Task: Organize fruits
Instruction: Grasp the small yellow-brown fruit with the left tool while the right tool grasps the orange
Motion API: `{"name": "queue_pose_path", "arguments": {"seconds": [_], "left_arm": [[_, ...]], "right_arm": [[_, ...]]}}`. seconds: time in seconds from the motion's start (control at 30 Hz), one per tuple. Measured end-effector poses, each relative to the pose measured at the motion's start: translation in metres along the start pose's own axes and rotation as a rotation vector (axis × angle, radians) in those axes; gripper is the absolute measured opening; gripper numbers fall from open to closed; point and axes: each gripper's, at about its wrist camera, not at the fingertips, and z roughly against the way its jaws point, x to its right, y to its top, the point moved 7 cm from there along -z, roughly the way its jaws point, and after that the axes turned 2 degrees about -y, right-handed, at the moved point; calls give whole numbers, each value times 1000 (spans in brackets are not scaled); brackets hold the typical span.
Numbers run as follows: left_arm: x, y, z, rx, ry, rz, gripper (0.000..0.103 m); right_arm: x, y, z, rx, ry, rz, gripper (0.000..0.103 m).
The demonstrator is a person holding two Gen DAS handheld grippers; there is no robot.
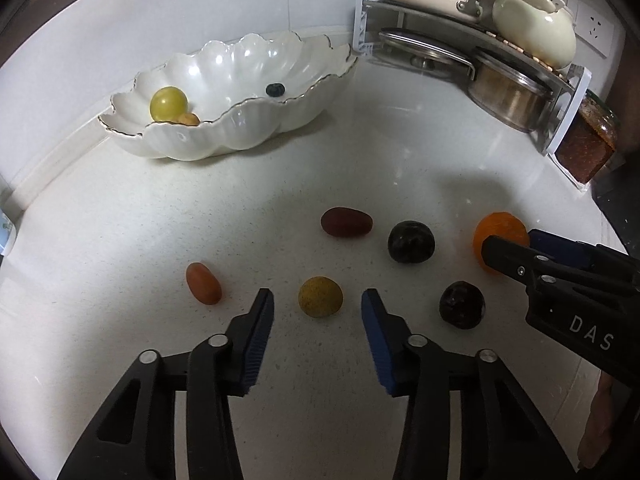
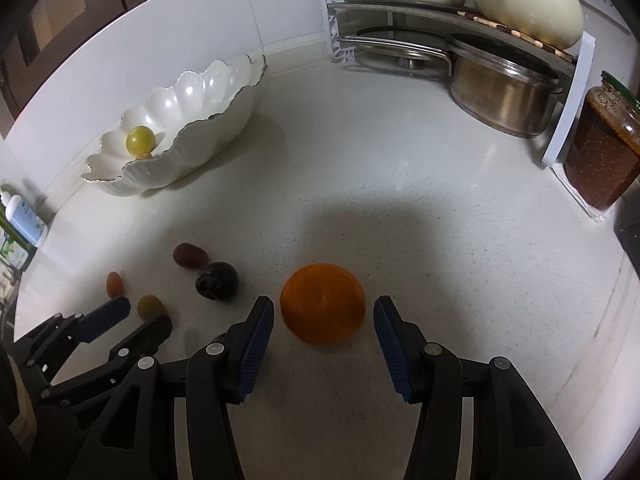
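Left wrist view shows the left gripper (image 1: 318, 300) released around a yellow fruit (image 1: 320, 297), while the right gripper (image 2: 324, 312) stands released astride an orange (image 2: 322, 303) on the tabletop (image 2: 400, 200).

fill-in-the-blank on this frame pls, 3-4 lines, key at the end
1. The green grape lies inside the white ____.
2. The right gripper has its open jaws on either side of the ____.
3. The left gripper has its open jaws around a small ____ fruit.
4. The steel pot sits under the ____.

Missing words: bowl; orange; yellow; rack
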Motion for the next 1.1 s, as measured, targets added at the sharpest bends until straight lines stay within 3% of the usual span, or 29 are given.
{"name": "queue_pose_path", "arguments": {"seconds": [0.33, 0.57, 1.1], "left_arm": [[0, -2, -7, -22, -11, 20, 24], [-1, -1, -4, -12, -16, 25, 24], [-4, 12, 31, 77, -12, 12, 24]], "right_arm": [[4, -3, -9, -31, 3, -1, 53], [1, -5, -9, -14, 11, 13, 45], [-9, -2, 19, 50, 25, 30, 44]]}}
